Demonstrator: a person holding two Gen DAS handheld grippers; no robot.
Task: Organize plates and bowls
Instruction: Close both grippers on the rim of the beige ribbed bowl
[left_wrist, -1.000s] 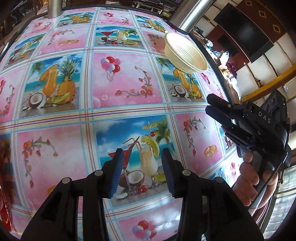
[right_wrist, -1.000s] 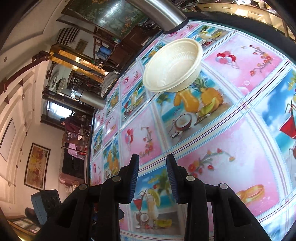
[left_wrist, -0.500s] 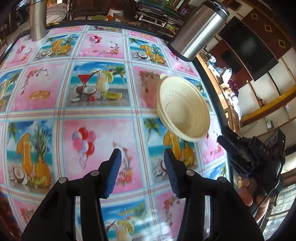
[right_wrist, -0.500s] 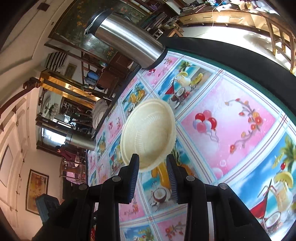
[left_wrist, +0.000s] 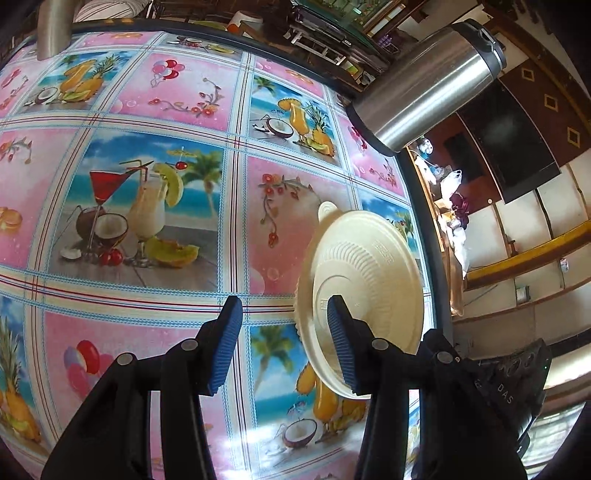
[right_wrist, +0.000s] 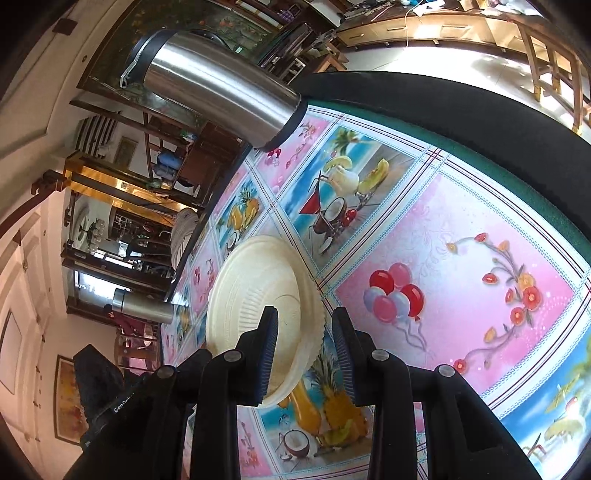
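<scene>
A cream ribbed plastic bowl sits on the tablecloth near the table's right edge; it also shows in the right wrist view. My left gripper is open, and its right fingertip overlaps the bowl's near left side. My right gripper is open, its jaws straddle the bowl's near rim, and the left pad stands in front of the bowl's inside. Nothing is held.
A steel thermos stands at the table's far right edge, also in the right wrist view. A second steel flask stands farther off. The patterned tablecloth covers the table. The table's dark edge runs close by.
Both grippers have moved forward to the bowl, which now looks much larger and nearer. The right gripper's jaws now straddle its rim. Both grippers stay open.
</scene>
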